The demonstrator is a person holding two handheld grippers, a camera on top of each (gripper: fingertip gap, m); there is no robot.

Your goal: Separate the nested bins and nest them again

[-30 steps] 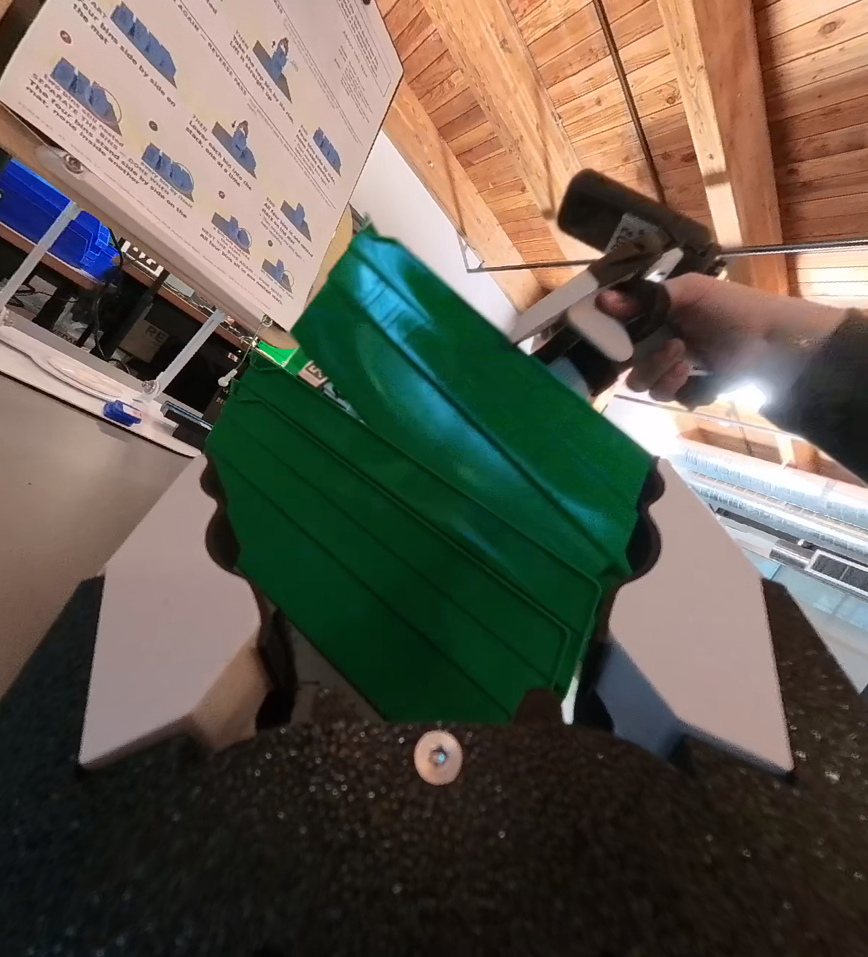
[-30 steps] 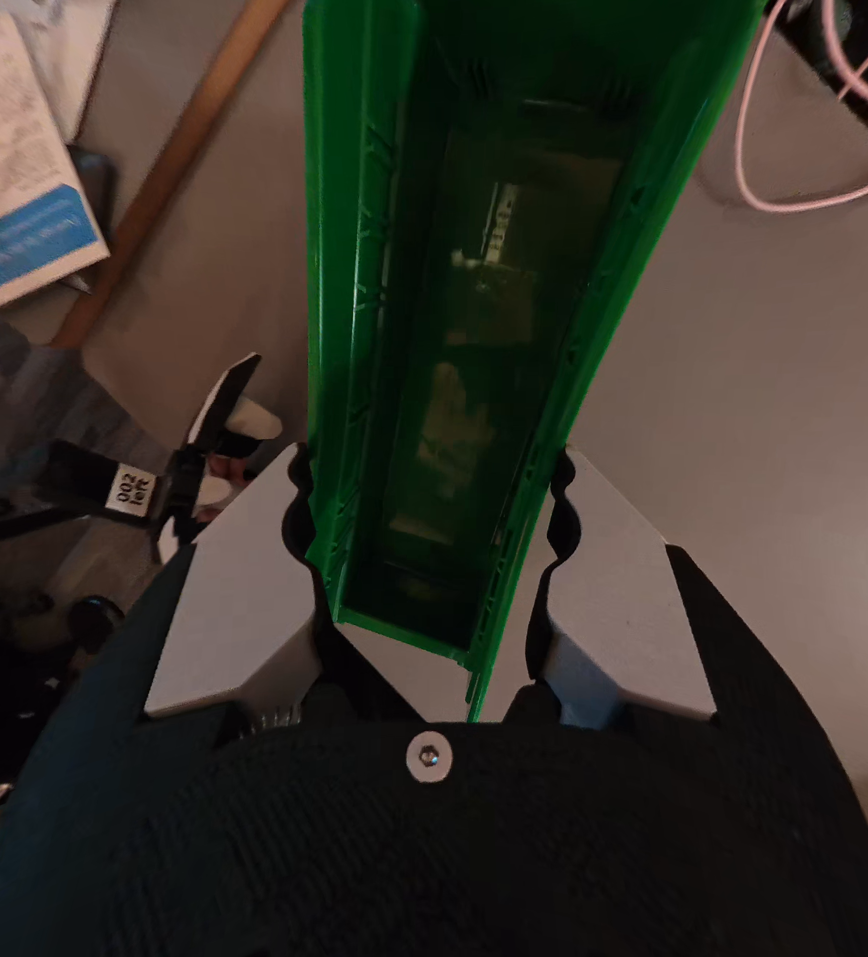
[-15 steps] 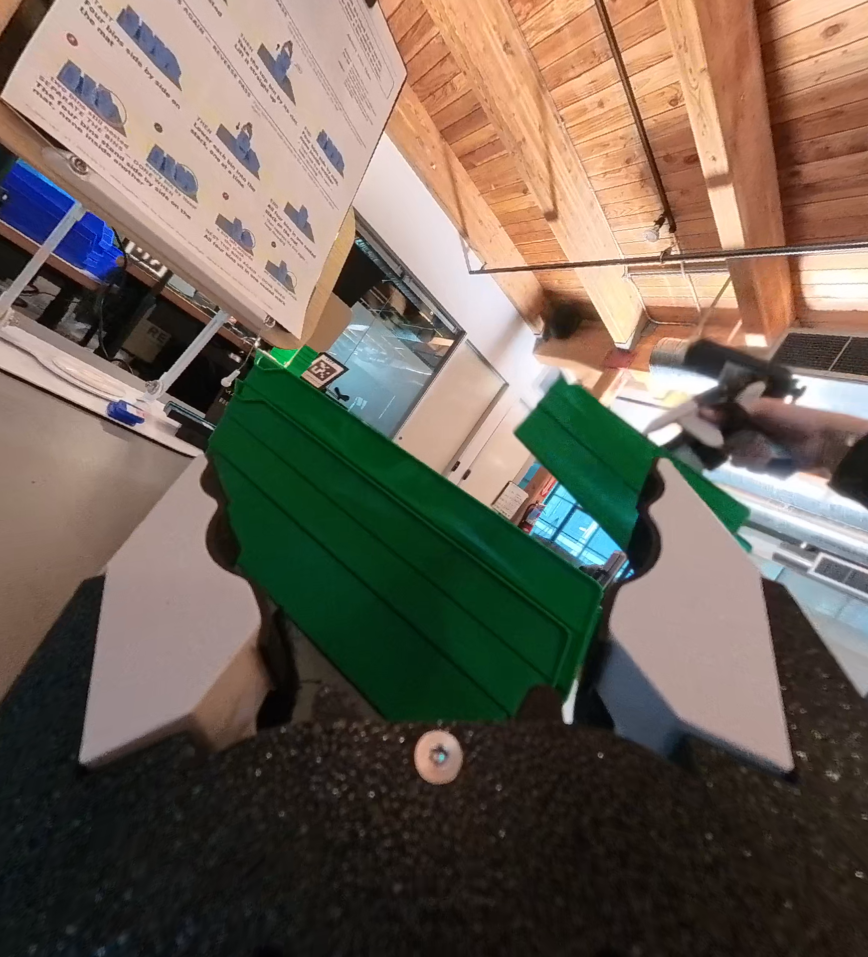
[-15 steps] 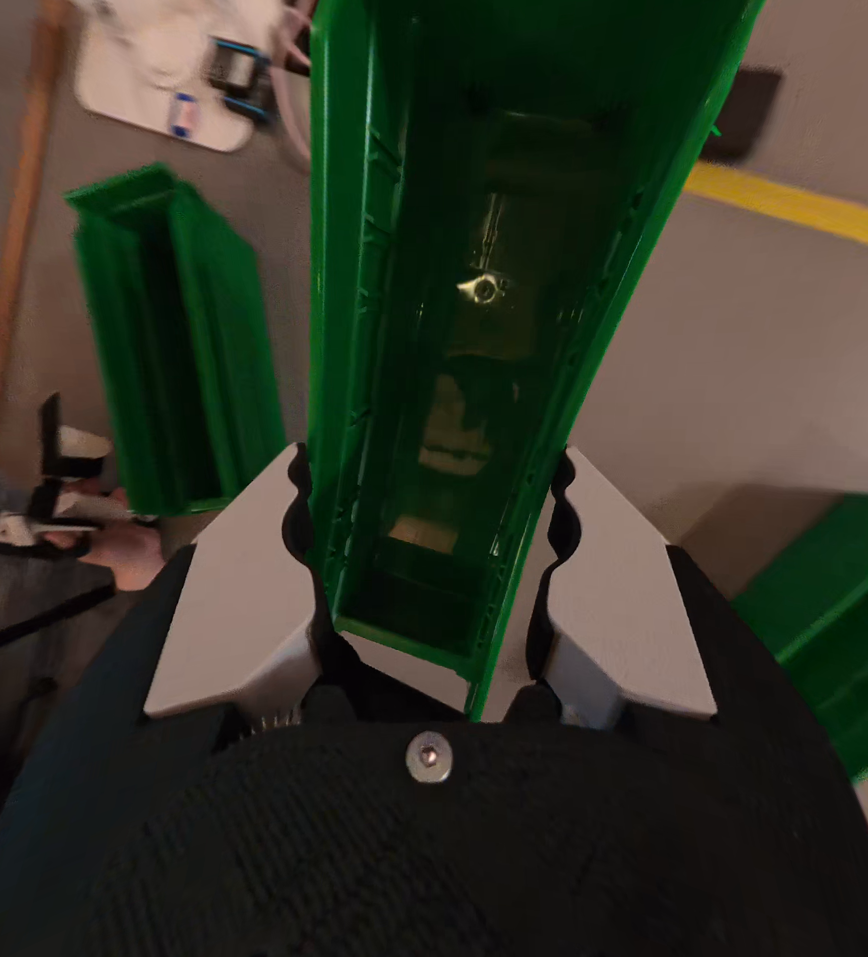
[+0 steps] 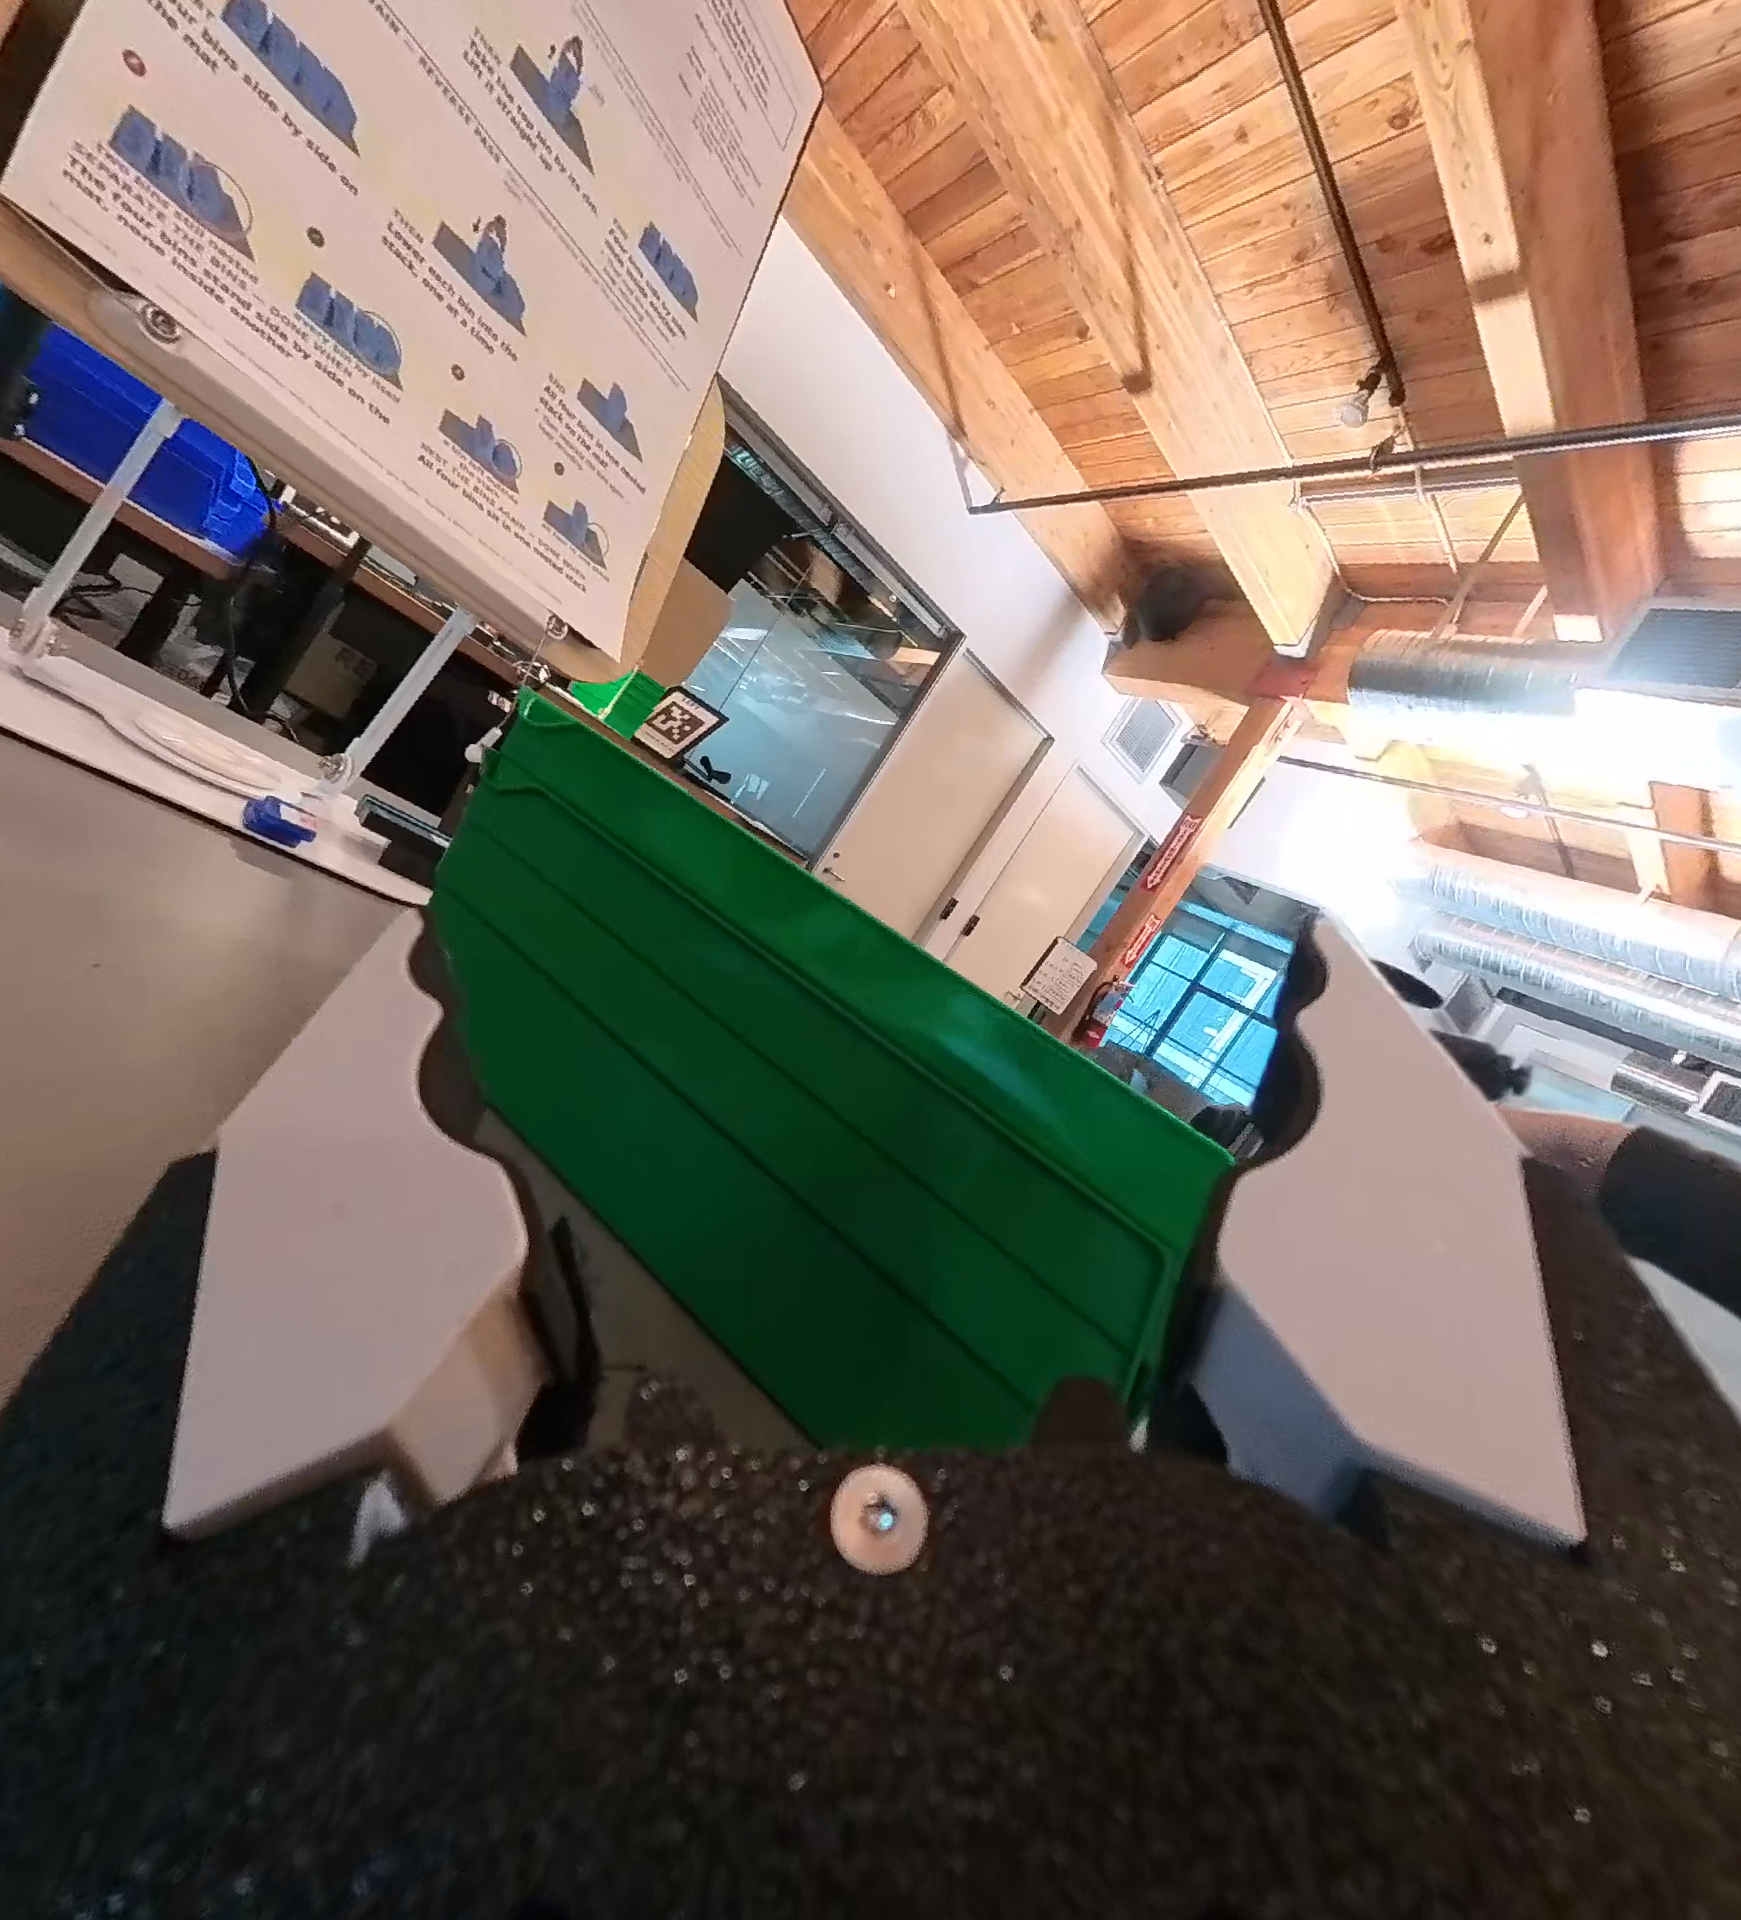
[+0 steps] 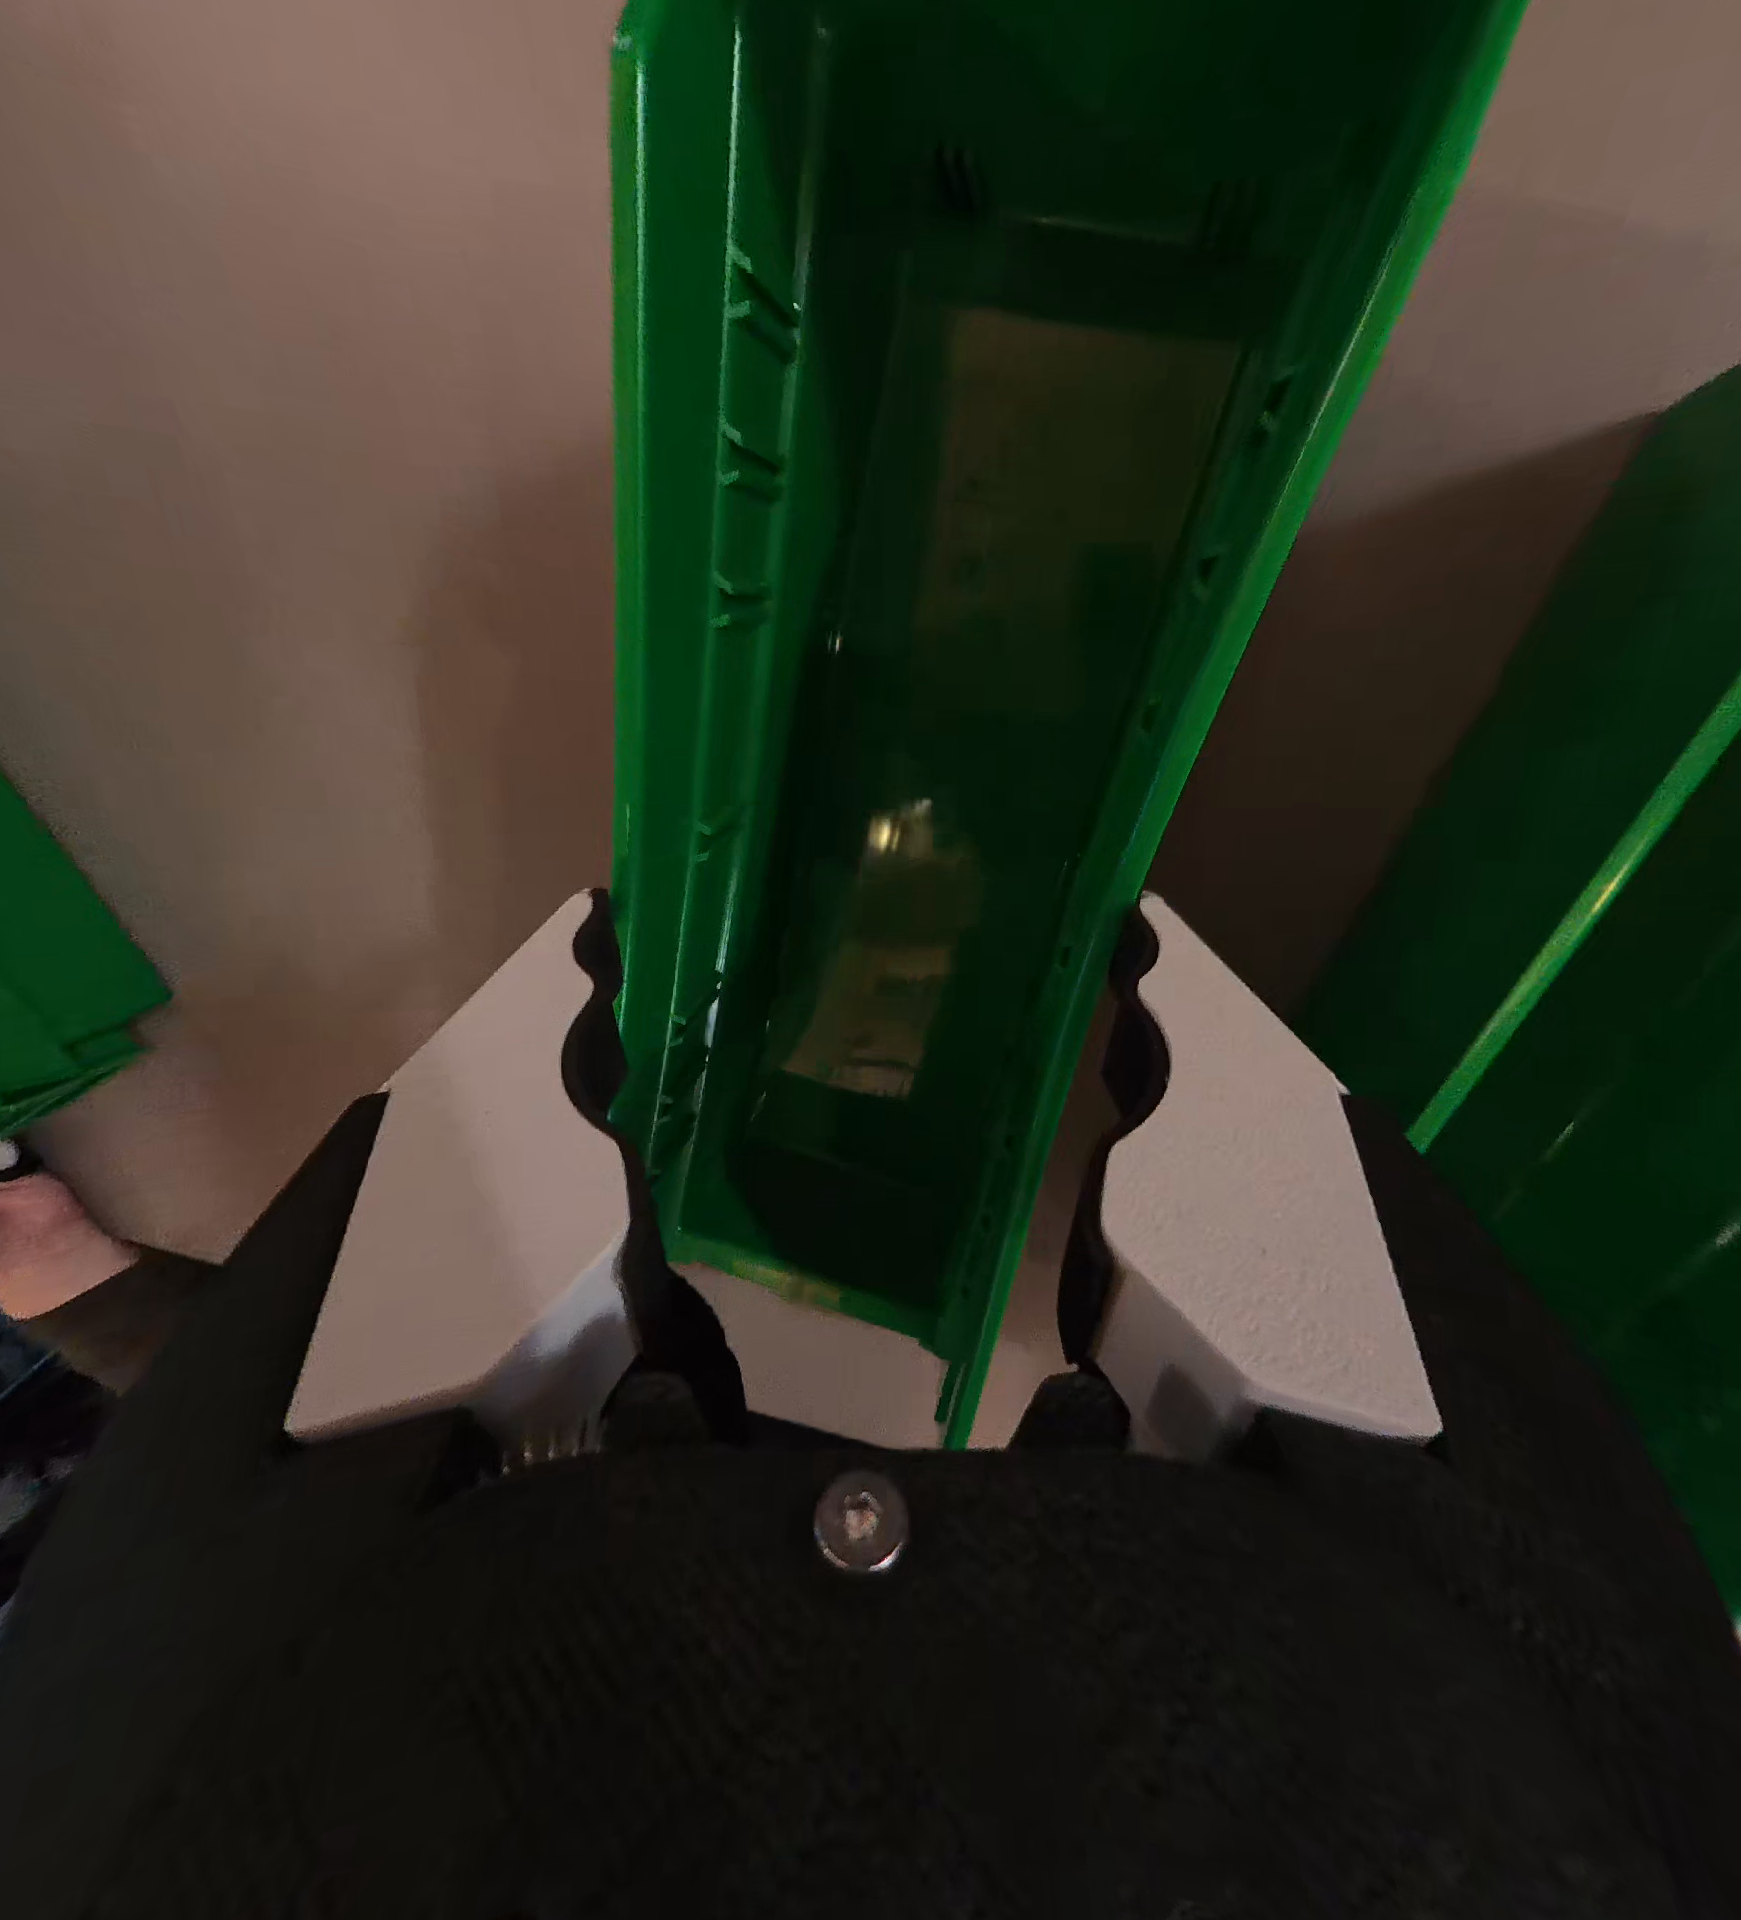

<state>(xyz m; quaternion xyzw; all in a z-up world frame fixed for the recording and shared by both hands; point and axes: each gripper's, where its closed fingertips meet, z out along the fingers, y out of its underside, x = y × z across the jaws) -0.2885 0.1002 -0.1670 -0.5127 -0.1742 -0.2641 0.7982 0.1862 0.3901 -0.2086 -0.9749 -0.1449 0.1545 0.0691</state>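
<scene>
Right gripper clamps 1 green bin above table | left gripper grips bin stack | we judge risk: tilted bin slipping (shallow end hold)

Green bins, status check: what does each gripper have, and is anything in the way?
Left gripper shut on nested green stack. Right gripper shut on separated green bin, open side to camera. Third green bin close right of it; table below bare.
</scene>
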